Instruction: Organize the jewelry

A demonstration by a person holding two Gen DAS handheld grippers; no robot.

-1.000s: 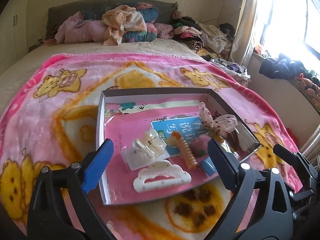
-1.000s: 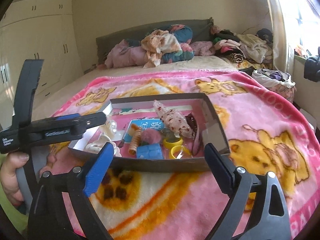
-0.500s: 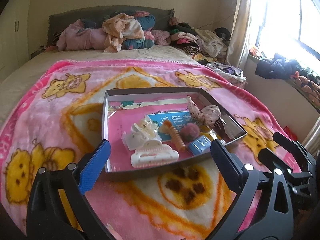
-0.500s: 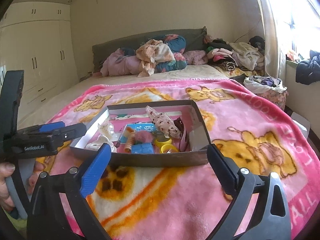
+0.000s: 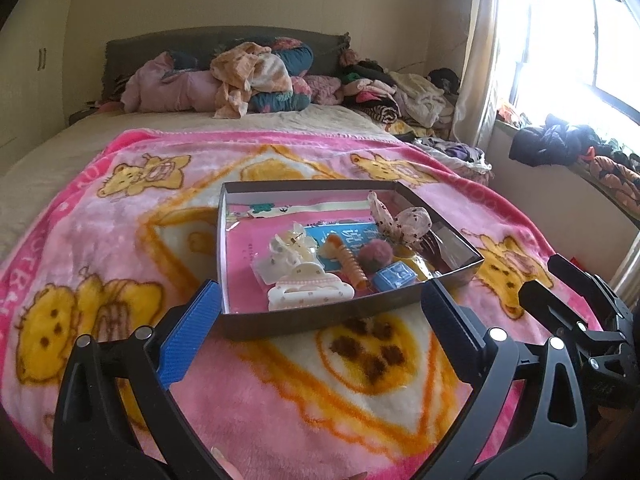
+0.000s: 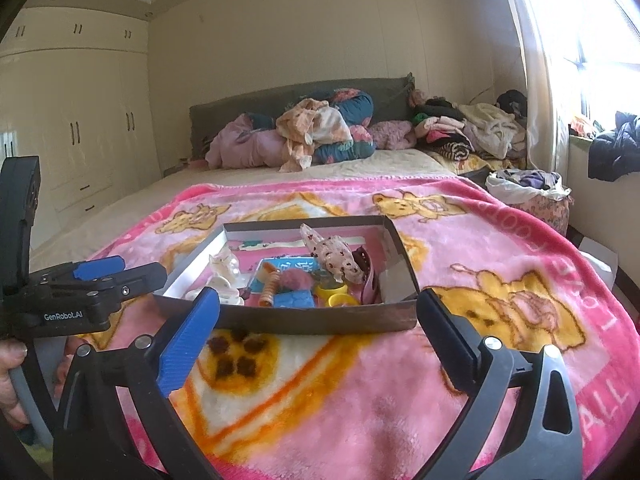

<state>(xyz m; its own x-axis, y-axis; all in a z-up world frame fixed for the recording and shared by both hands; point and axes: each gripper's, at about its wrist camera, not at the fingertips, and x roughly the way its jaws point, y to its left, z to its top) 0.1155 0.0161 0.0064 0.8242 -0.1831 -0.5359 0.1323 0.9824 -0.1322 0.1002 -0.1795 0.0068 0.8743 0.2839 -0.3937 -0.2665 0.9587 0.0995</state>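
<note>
Nearest the left wrist camera, the left gripper (image 5: 320, 312) has its jaws spread wide with nothing between them, over the pink bear-print blanket (image 5: 120, 240). The right gripper (image 6: 318, 308) has just been opening its jaws; they stand at full spread, empty, above the same blanket.

Just past both sets of fingertips lies the shallow box (image 5: 280, 326), its near wall facing the grippers and apart from them. In the left wrist view the near wall spans almost the whole gap between the fingers. Inside, closest to the left gripper, sits a white hair claw (image 5: 310, 290), with a blue block (image 5: 394, 276) toward the right finger and an orange spiral clip (image 5: 348, 260) between them. Behind these lie a mauve pompom (image 5: 370, 254), a clear clip (image 5: 290, 246) and, deeper in on the right-finger side, a spotted fabric bow (image 5: 404, 220). In the right wrist view yellow rings (image 6: 338, 296) show near the box's front wall.

Far beyond the fingers, clothes (image 5: 248, 76) are heaped at the dark headboard (image 5: 160, 42).
</note>
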